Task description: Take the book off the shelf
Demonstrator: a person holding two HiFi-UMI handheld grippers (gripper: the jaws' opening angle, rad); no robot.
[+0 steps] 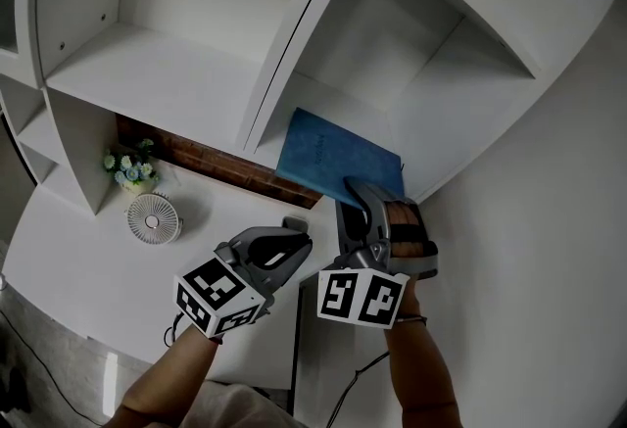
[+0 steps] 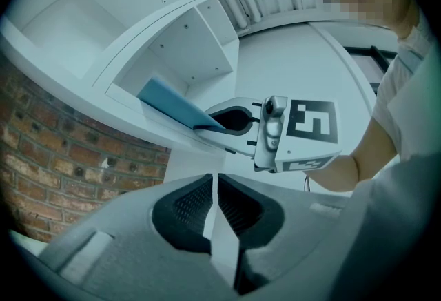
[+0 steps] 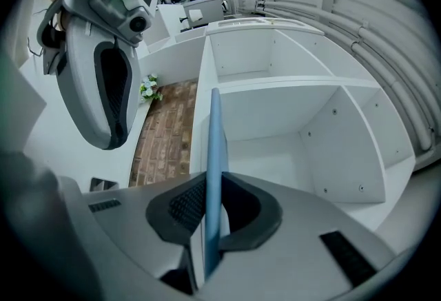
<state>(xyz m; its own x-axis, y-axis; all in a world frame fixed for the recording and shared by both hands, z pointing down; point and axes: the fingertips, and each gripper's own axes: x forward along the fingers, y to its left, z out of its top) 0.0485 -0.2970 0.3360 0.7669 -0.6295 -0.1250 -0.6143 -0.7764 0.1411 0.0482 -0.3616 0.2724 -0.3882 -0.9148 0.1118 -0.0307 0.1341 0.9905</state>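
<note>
Status check: got the right gripper [image 1: 358, 193] clamped edge-on over the near corner of the blue book [image 1: 333, 157], squeezing the cover from both faces. Makes sense to grab there, being the only bit poking out past the front lip of the shelf [image 1: 294, 93]. Otherwise lying on the floor of the right-hand compartment, as far as can be told, far end well inside. So not off yet, barely started really. Looks thin and a bit floppy, so probably going to sag or pivot in a 1-corner pinch. Got the left gripper [image 1: 294, 242] parked just to the left of the right gripper, closed up on nothing at all, 2 pads together with only a sliver of daylight between. Guessing held low and clear of the opening so as not to block the pull, yet near enough to catch the free side. Next up, presumably: draw straight back toward the near side, keep it level, watch the left edge against the upright divider. Nothing to worry about down on the desk [image 1: 98, 250], with fan [image 1: 154, 217] and flowers [image 1: 129, 166] well off to the left.
</note>
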